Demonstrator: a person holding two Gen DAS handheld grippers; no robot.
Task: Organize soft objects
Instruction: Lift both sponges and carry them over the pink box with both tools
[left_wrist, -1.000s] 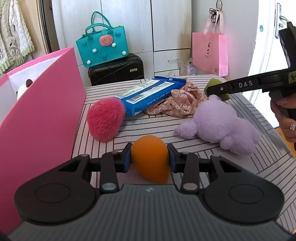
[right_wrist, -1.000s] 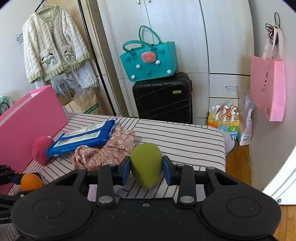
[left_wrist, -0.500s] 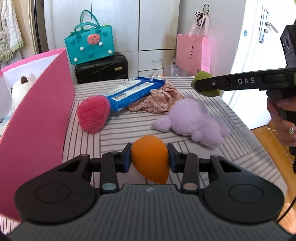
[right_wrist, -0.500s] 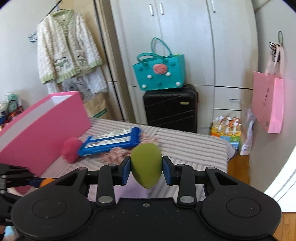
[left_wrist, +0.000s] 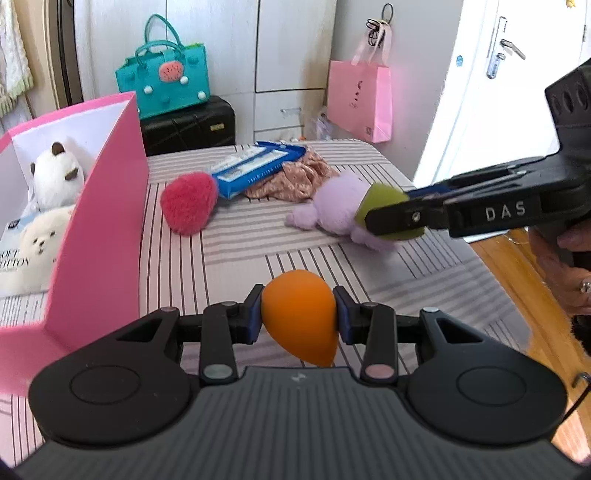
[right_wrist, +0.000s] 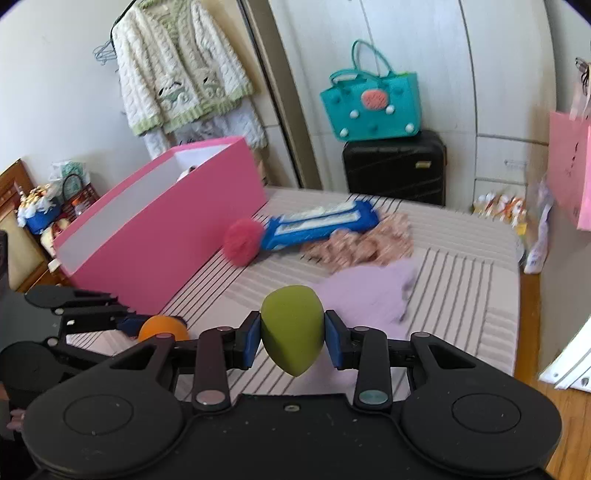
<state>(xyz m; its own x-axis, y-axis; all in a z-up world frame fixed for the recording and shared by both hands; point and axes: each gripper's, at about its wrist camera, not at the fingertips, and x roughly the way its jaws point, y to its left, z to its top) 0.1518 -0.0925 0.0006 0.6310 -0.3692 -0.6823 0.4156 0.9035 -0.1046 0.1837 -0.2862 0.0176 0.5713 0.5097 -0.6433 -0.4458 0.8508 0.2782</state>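
Observation:
My left gripper (left_wrist: 298, 320) is shut on an orange teardrop sponge (left_wrist: 301, 314), held above the striped bed. An olive-green teardrop sponge (right_wrist: 291, 325) sits squeezed between the blue pads of my right gripper (right_wrist: 291, 338); the left wrist view shows that sponge (left_wrist: 380, 206) in front of a lilac plush (left_wrist: 338, 208). On the bed lie a fuzzy pink pom (left_wrist: 188, 206), a blue wipes pack (left_wrist: 258, 168) and a floral cloth (left_wrist: 295, 181). To the left, an open pink box (left_wrist: 107, 206) holds two white plush animals (left_wrist: 55, 177).
A teal handbag (left_wrist: 166, 79) rests on a black suitcase (left_wrist: 192, 123) beyond the bed's far edge. A pink paper bag (left_wrist: 360, 101) hangs on the wall, and a white door (left_wrist: 491, 85) stands at the right. Wooden floor (right_wrist: 565, 424) lies past the bed's right side.
Both grippers have risen and swung left toward the pink box, still holding their sponges. The box interior with the white plush animals has come into the left wrist view.

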